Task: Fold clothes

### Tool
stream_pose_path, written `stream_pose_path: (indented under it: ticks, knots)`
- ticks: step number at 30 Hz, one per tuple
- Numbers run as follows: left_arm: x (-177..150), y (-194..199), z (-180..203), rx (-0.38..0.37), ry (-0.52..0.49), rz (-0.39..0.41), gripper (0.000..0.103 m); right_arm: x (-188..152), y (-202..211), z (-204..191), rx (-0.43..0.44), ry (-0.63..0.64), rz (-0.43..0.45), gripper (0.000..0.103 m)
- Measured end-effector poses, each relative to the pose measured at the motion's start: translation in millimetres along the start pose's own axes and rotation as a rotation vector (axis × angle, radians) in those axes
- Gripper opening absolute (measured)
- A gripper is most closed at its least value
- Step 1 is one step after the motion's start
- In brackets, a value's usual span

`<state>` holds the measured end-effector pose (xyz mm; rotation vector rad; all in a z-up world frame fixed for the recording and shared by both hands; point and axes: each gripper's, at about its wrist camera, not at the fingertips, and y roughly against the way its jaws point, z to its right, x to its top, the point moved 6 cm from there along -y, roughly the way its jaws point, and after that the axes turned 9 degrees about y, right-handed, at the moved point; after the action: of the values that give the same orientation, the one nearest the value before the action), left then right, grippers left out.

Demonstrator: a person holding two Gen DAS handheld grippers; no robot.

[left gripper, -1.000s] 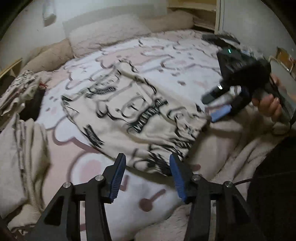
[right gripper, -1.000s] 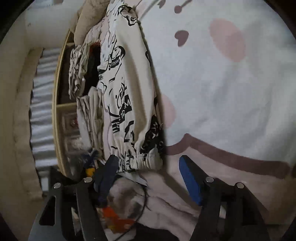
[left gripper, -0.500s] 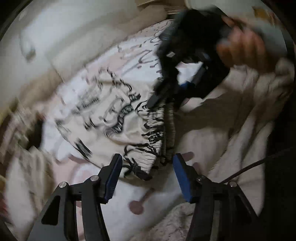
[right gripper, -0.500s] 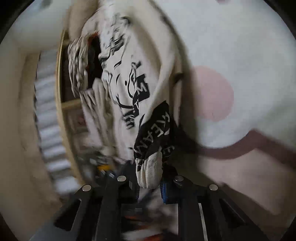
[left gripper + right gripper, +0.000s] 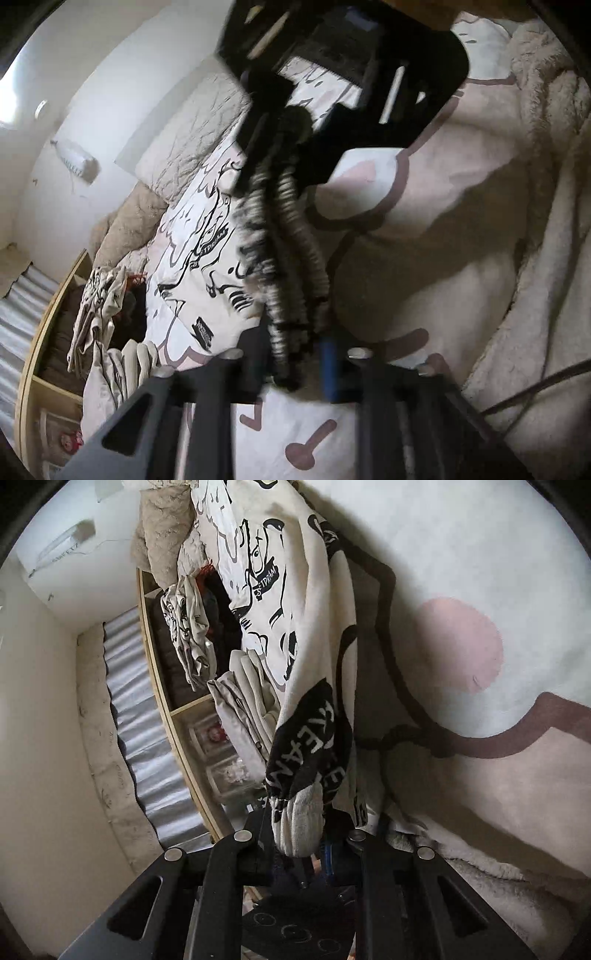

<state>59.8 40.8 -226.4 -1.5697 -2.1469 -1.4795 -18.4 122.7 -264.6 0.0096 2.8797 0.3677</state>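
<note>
Both grippers pinch the printed garment [image 5: 295,602] by its elastic waistband: left gripper [image 5: 295,354] and right gripper [image 5: 303,834] clamped tight, cloth trailing onto the bed [image 5: 480,554]; keep the band taut and level

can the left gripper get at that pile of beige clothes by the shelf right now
Probably not as things stand: the left gripper is shut on the printed garment's waistband, so it would have to let go first. The beige clothes lie off to its left.

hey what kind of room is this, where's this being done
Most likely a bedroom. The printed garment is being lifted over a bed covered with a cartoon-print blanket, a pillow lies by the wall, and a wooden shelf alongside holds more clothes.
</note>
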Motion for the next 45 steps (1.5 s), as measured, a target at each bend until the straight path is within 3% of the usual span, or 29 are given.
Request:
stream_pose_path:
  ticks: [2,4,5,6,7,11,13,16,17,21,24,26,28,29,30,35,39,42,45]
  knots:
    - [2,1,-4,-0.002,0.012,0.009,0.019,1,10,-5,-0.106,0.136,0.049,0.019]
    - [5,3,-9,-0.022,0.028,0.016,0.019,-7,22,-20,-0.322,0.391,0.108,0.027]
    - [6,3,-11,-0.037,0.034,0.020,0.019,-12,27,-24,-0.392,0.471,0.121,0.037]
    - [7,3,-12,-0.051,0.036,0.023,0.019,-18,32,-30,-0.478,0.565,0.136,0.070]
    - [9,4,-13,-0.064,0.035,0.026,0.019,-25,35,-37,-0.555,0.657,0.148,0.088]
    - [13,5,-14,-0.105,0.027,0.045,0.019,-52,45,-67,-0.865,1.044,0.187,0.087]
    - [15,6,-15,-0.116,0.019,0.056,0.019,-67,39,-71,-1.041,1.313,0.178,0.087]
    - [19,6,-19,-0.130,0.015,0.064,0.019,-94,13,-59,-1.284,1.829,0.143,0.087]
    - [20,6,-20,-0.133,0.016,0.068,0.019,-99,4,-50,-1.314,1.948,0.106,0.087]
    - [24,8,-28,-0.156,0.041,0.082,0.019,-99,-24,-19,-1.309,2.114,-0.007,0.087]
    - [25,11,-31,-0.163,0.042,0.093,0.019,-91,-39,-15,-1.324,2.223,0.092,0.086]
    - [25,11,-31,-0.170,0.034,0.095,0.019,-81,-46,-7,-1.380,2.302,0.131,0.065]
    - [25,13,-29,-0.171,0.015,0.096,0.019,-75,-45,-8,-1.392,2.323,0.091,0.030]
    - [25,15,-28,-0.173,0.006,0.092,0.018,-73,-45,-8,-1.396,2.331,0.069,0.021]
    - [26,18,-28,-0.175,-0.002,0.086,0.018,-70,-44,-8,-1.400,2.339,0.046,0.019]
    - [42,52,-34,-0.186,0.004,0.107,0.017,-75,-32,-32,-1.410,2.381,-0.002,0.017]
    - [60,95,-37,-0.246,0.033,0.126,0.017,-99,-10,-69,-1.408,2.372,-0.043,0.017]
    - [69,128,-37,-0.349,0.077,0.106,0.017,-130,4,-86,-1.360,2.319,-0.169,0.017]
    - [71,139,-36,-0.476,0.153,0.040,0.018,-156,16,-95,-1.243,2.167,-0.350,0.017]
